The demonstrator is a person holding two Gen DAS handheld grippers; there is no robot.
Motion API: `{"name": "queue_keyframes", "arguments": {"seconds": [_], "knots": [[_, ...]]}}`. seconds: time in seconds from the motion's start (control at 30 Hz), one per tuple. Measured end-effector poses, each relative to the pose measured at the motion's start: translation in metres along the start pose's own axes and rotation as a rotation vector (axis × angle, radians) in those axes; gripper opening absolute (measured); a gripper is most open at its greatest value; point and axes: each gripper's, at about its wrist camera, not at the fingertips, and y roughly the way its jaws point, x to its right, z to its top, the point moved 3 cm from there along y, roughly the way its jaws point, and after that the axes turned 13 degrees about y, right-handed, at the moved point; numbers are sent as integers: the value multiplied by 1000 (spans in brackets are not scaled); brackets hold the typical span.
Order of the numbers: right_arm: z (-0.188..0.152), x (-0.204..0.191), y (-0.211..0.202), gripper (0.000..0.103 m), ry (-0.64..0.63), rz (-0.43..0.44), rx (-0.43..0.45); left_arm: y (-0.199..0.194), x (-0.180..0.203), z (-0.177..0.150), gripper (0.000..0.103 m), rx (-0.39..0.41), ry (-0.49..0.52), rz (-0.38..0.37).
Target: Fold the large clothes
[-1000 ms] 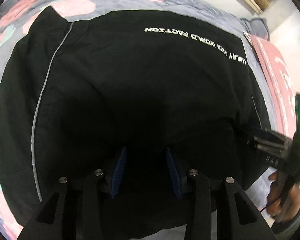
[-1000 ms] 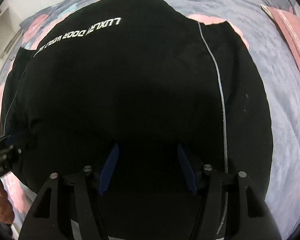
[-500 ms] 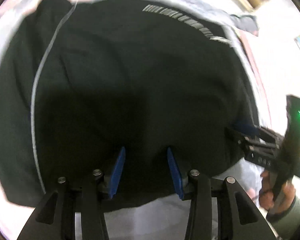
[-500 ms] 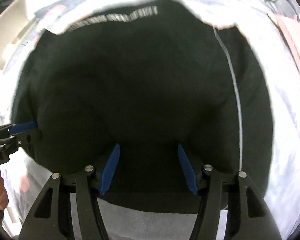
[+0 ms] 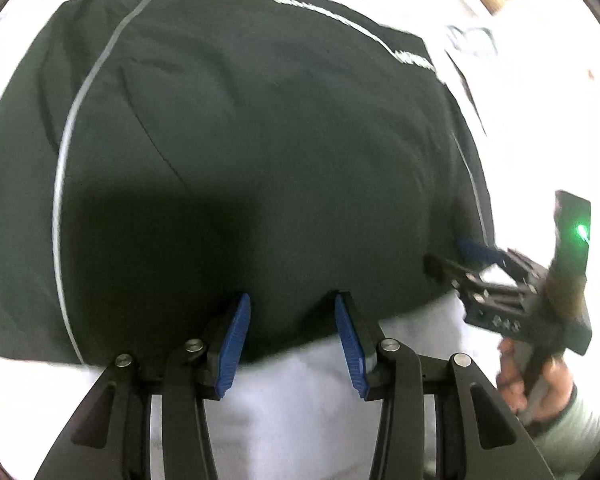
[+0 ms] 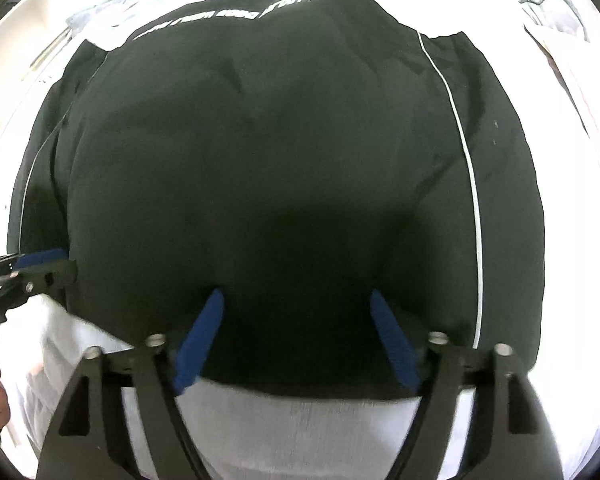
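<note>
The bed cover (image 6: 300, 424) is lying under everything, pale and overexposed, so I am not seeing its pattern. On it the large black garment (image 5: 260, 140) is lying spread and mostly flat, with its white lettering (image 6: 224, 14) at the far edge and a thin light stripe (image 5: 66, 152) running down one side. I am judging that a fold is already made, because a doubled layer seems to be showing at the left side in the right wrist view, but at least one more fold is remaining.

I am keeping my left gripper (image 5: 290, 320) wide apart at the near hem, with nothing between the fingers. My right gripper (image 6: 296, 320) is also standing wide at the same hem, further along, holding nothing. Both are waiting at the hem, not pinching it yet.
</note>
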Motion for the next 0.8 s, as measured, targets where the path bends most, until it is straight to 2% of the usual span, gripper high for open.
{"name": "queue_keyframes", "arguments": {"seconds": [0.1, 0.2, 0.3, 0.37, 0.5, 0.53, 0.57, 0.63, 0.7, 0.8], "knots": [[-16, 1, -3, 91, -11, -6, -21, -8, 9, -17, 45, -25, 33, 28], [-28, 3, -8, 91, -22, -5, -55, -27, 3, -29, 45, -5, 4, 46], [-28, 15, -23, 91, 2, 10, -40, -50, -13, -30, 45, 41, -28, 85], [-27, 27, -42, 90, 34, -10, 26, -73, -28, -25, 45, 87, -60, 126], [-4, 52, -100, 91, 106, -57, 299, -119, -57, -11, 45, 205, -93, 219], [9, 57, -108, 91, 110, -58, 329, -134, -67, -7, 45, 245, -96, 250], [16, 63, -112, 91, 116, -48, 335, -142, -76, -4, 45, 265, -93, 264], [30, 69, -107, 91, 154, -33, 265, -161, -98, 5, 46, 291, -82, 288], [39, 80, -96, 91, 207, -11, 224, -161, -114, 15, 53, 280, -98, 301], [64, 101, -75, 91, 284, 12, 176, -152, -147, 31, 54, 257, -127, 293]]}}
